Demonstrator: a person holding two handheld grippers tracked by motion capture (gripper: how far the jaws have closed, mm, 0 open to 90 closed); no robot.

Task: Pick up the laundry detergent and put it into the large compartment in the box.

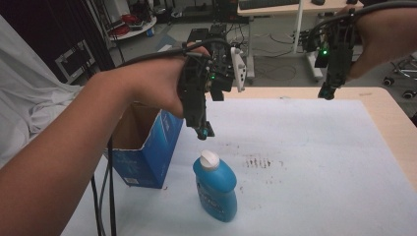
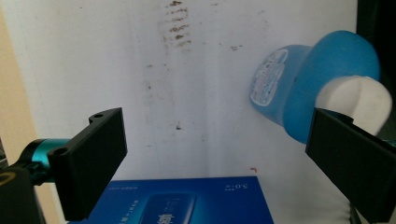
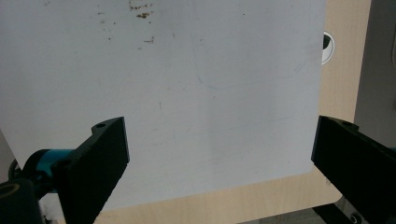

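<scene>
1. Nearest the person, the blue bottle [image 1: 215, 188] stands upright on the counter's white sheet [image 1: 305, 162], its white flip cap [image 1: 209, 159] up, just beside the open blue carton [image 1: 147, 147].
2. The left gripper [image 1: 204, 132] hangs above the cap, jaws spread wide and holding nothing; in the left gripper view the bottle [image 2: 299, 88] sits off towards one jaw.
3. A clean pick likely calls for centring the jaws over the bottle's neck, lowering straight, then closing gently so that it does not tip.
4. The right gripper [image 1: 327, 92] hovers farther back, jaws wide and empty.
5. Brown smudges [image 1: 258, 162] mark the sheet; pale wood [image 1: 388, 113] edges it.
6. Beyond stand desks, cables and office-chair wheels.
</scene>
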